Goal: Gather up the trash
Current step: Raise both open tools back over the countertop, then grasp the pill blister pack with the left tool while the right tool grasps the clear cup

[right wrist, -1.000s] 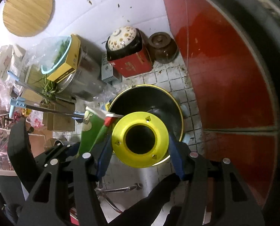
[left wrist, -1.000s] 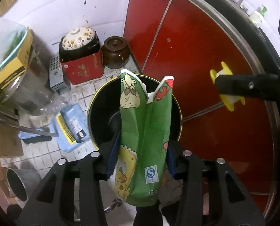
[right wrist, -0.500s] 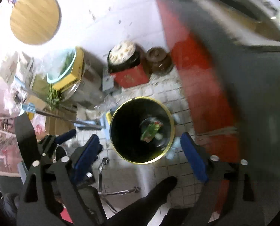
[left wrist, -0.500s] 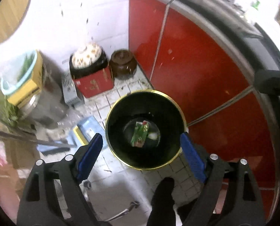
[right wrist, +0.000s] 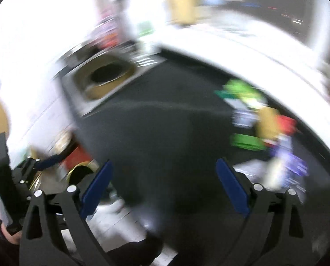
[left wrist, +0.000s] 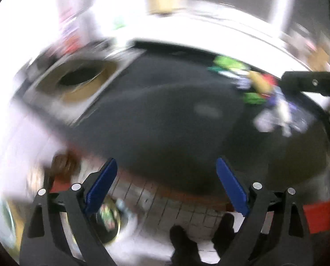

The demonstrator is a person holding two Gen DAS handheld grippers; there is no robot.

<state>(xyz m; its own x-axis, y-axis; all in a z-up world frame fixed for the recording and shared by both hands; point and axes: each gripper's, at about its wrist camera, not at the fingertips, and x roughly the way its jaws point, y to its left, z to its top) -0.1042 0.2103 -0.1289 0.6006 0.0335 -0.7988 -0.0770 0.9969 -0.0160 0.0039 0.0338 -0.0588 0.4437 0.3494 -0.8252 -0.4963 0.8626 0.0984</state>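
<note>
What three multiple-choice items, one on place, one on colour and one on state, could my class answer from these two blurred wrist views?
1. Where does the pile of colourful wrappers lie on the dark countertop?
A. right side
B. left side
C. inside the round sink

2. What colour are the pads on the right gripper?
A. yellow
B. blue
C. red

3. What state is the left gripper in?
A. shut on a wrapper
B. shut, empty
C. open, empty

Answers: 1 A, the wrappers show right of centre in both views; 2 B, both pads are blue; 3 C, its jaws stand wide apart with nothing between.
</note>
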